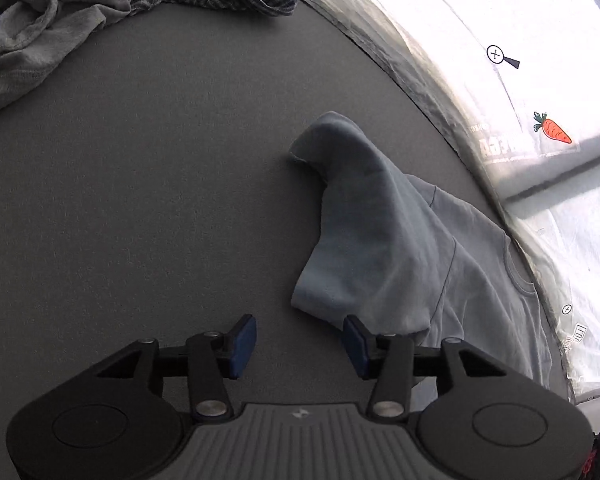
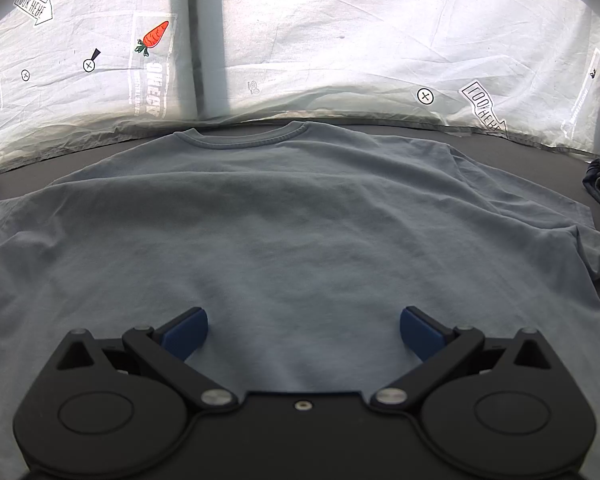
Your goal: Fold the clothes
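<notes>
With both jaws apart and empty, the light-blue T-shirt (image 2: 300,220) lies flat on the bench (image 1: 140,200), collar at 12 o'clock from the right gripper (image 2: 304,334), its folded sleeve (image 1: 340,220) at 1 o'clock from the left gripper (image 1: 300,346).

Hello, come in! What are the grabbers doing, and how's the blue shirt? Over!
Left gripper open, empty. Right gripper open over the shirt. Shirt flat, one sleeve flopped over. Nothing in the way.

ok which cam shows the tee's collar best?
Right wrist: the collar of the tee faces the camera, its whole front arc unobstructed. Left wrist catches only part of it, edge-on at the right.
</notes>
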The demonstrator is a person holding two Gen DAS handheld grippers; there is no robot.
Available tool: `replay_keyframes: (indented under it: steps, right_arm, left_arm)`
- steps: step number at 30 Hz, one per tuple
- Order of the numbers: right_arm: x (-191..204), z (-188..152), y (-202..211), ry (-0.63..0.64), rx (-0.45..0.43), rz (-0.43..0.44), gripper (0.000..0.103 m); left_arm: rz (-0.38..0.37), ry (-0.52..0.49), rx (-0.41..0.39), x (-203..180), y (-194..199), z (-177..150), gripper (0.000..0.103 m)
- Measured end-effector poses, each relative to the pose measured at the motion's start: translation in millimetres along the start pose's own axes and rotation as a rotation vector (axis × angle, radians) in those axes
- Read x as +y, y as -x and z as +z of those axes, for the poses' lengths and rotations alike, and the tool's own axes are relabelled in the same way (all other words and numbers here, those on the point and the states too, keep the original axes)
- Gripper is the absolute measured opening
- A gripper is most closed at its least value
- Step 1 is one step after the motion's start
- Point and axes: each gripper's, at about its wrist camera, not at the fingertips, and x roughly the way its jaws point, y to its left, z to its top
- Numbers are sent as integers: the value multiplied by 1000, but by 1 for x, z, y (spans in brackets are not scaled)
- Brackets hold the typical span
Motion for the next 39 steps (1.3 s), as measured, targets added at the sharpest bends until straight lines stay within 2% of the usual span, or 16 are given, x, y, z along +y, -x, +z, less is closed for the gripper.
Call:
replay_keyframes:
  steps: [2,5,9,15,17,18,19,21,28,30,32,33,34,36,37,39]
  right_arm:
    - [0,0,0,0,0,0,103]
    - [0,0,0,0,0,0,103]
    - [0,0,0,0,0,0,103]
    - [0,0,0,0,0,0,103]
    - [0,0,0,0,0,0,103]
    - [0,0,0,0,0,0,103]
    - [0,0,0,0,0,0,103]
    - [0,0,0,0,0,0,103]
    - [0,0,0,0,0,0,103]
    - [0,0,0,0,0,0,103]
    - [0,0,0,0,0,0,103]
    - [0,0,0,0,0,0,103]
    - [0,0,0,0,0,0,103]
    - [0,0,0,-1,0,0,103]
    - [0,0,0,-1,0,1,103]
    - [0,0,0,0,0,1,103]
  left_arm:
    - [-103,132,19,12,-2,-4,50]
    - [-172,215,9,15,-8,-7,51]
    - [-199,239,-21,9,-16,-5,51]
    - [-179,207,-43,-4,-29,0,50]
    - [-168,191,-56,-6,-28,-1,48]
    - [-157,183,-60,-7,-28,-1,40]
    - [-134,168,-63,-7,-28,-2,27]
    - [-90,111,-80,-11,-26,-2,11]
    - [136,-229,-190,-63,16,-16,5]
    - [223,-284,-190,-72,22,-23,5]
    - [303,-223,-135,-58,14,-24,5]
    - [321,-161,-96,-44,8,-22,5]
    - [314,-95,-69,-30,6,-20,2]
    - [250,20,-66,-5,14,-16,3]
    - [227,47,-75,1,19,-13,3]
    - [212,39,-117,4,28,-7,7]
